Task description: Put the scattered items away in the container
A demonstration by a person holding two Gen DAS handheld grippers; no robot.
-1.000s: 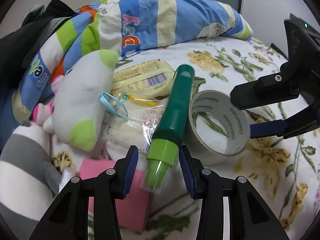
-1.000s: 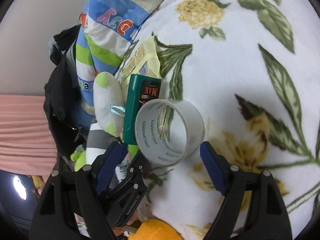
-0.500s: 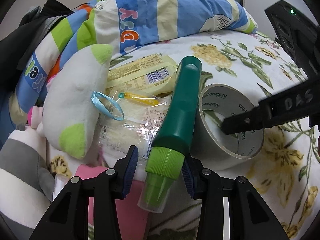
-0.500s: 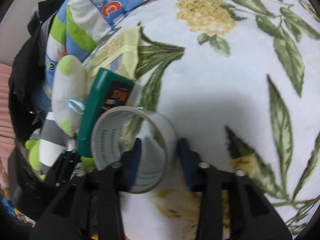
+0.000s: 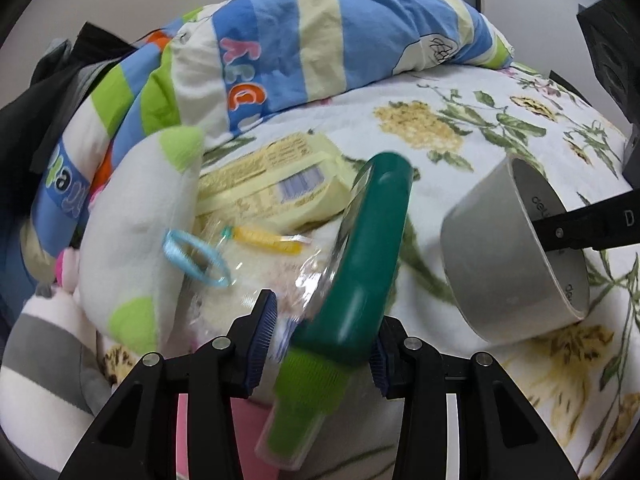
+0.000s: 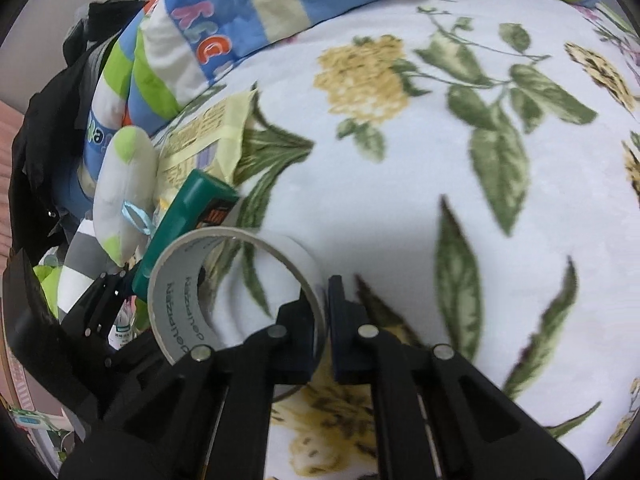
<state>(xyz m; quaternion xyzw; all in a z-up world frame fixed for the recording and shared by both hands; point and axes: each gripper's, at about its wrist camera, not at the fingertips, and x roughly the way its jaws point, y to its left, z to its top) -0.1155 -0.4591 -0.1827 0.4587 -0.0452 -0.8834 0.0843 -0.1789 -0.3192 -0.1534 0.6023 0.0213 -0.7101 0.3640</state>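
Right gripper [image 6: 326, 320] pinches tape roll [image 6: 236, 296] wall, one jaw inside the core, for lifting. Left gripper [image 5: 322, 334], beside the roll, clamps green bottle [image 5: 360, 276].

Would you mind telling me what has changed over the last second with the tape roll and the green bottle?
The right gripper closed on the wall of the tape roll and tipped it up, away from the green bottle. The left gripper still holds the bottle, now lifted slightly. The plush toy and yellow packet stayed put.
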